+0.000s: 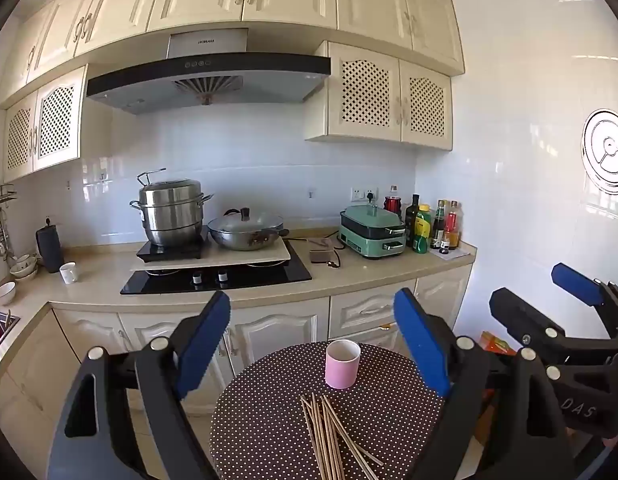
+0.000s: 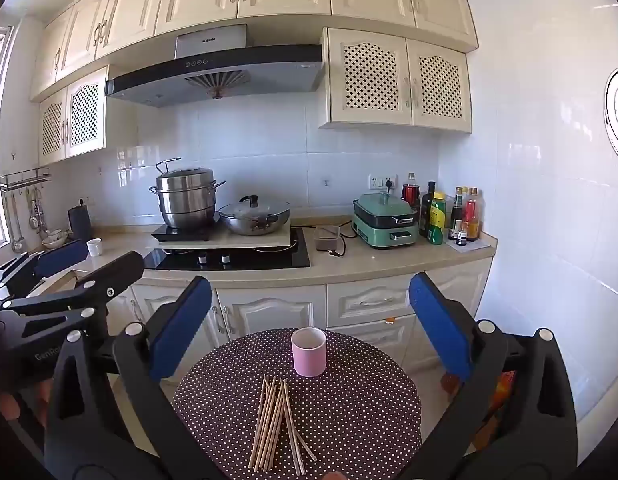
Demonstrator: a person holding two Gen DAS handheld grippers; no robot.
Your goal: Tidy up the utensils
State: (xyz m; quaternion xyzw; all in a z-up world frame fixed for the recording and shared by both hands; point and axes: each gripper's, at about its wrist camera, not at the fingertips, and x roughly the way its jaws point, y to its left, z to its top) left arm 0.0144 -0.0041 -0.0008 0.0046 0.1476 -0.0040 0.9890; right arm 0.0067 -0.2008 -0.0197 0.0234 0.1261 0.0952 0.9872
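A loose bundle of several wooden chopsticks (image 1: 333, 436) (image 2: 275, 428) lies on a small round table with a brown polka-dot cloth (image 1: 389, 416) (image 2: 361, 408). Just behind them stands an empty pink cup (image 1: 342, 364) (image 2: 309, 352), upright. My left gripper (image 1: 313, 344) hovers above the table's near side, open, nothing between its blue pads. My right gripper (image 2: 309, 324) hangs beside it at about the same height, also open and empty. Each gripper shows at the edge of the other's view: the right gripper (image 1: 557, 300) on the right, the left gripper (image 2: 69, 264) on the left.
Behind the table runs a kitchen counter (image 1: 349, 276) with a black hob (image 1: 217, 276), a steel steamer pot (image 1: 171, 212), a lidded wok (image 1: 245, 232), a green electric grill (image 1: 373, 232) and several bottles (image 1: 433, 224). White cabinet doors (image 1: 277, 328) stand close behind the table. A tiled wall (image 1: 529, 200) is on the right.
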